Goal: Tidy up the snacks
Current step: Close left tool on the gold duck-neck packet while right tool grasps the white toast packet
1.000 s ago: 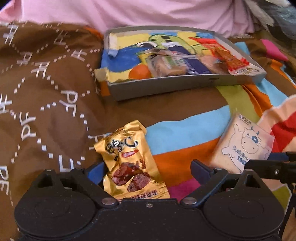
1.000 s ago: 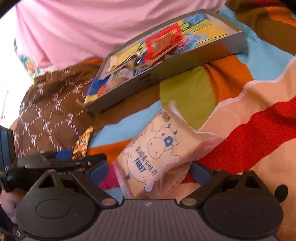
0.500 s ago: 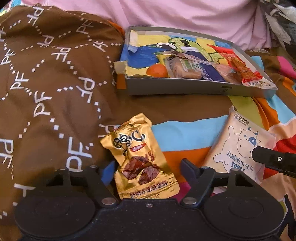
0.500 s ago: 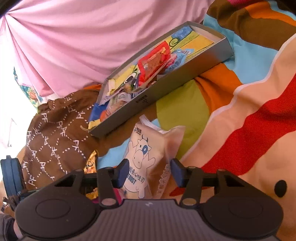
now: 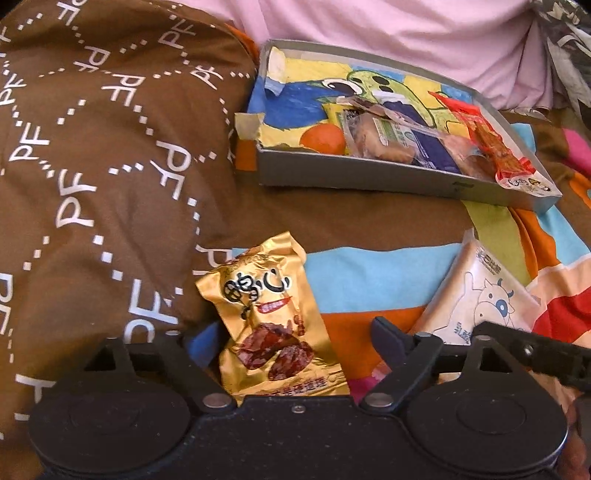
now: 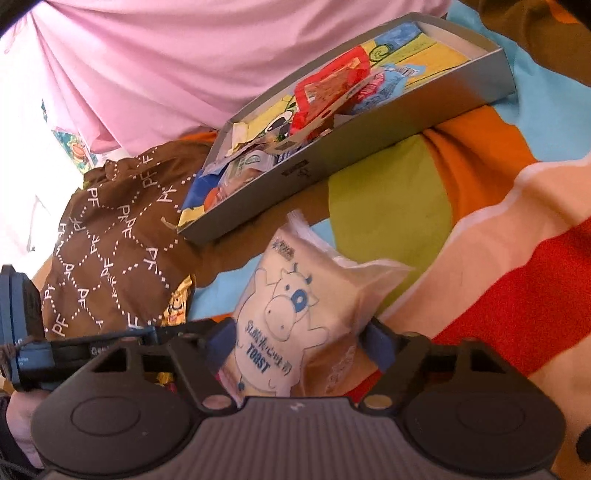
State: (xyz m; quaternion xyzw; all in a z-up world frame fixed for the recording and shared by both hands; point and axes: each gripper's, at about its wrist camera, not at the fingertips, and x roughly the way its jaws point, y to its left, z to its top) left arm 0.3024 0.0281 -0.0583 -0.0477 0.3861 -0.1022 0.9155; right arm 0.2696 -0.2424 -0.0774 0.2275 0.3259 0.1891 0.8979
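A person is working two handheld claws over a bed covered in a striped, many-coloured blanket (image 5: 388, 273), gathering loose snacks toward a shallow grey box (image 5: 369, 177) lying at the far side, against pink fabric (image 5: 369, 26). The left claw (image 5: 291, 339) is sitting spread around the near end of a gold snack packet (image 5: 269, 317), its fingers flanking the foil with a clear gap on the right side, so the packet is lying on the bed, not gripped. The right claw (image 6: 299, 343) is straddling a cream toast packet (image 6: 295, 317) printed with a cartoon cow; its blue pads (image 6: 380, 347) are sitting right at the wrapper's edges, looking as if they are touching it without squeezing, and the packet seems to be resting on the blanket just right of the gold one. The box is already carrying several snacks, among them a red packet (image 5: 484, 144) and a wrapped pastry (image 5: 380, 138), with bare room at its left end. A brown patterned cloth (image 5: 92, 147) is bunching up to the left. Both hands appear to be at the grasping stage; the next move is calling for pinching each wrapper firmly, lifting clear of the folds, and carrying over the box's near wall.
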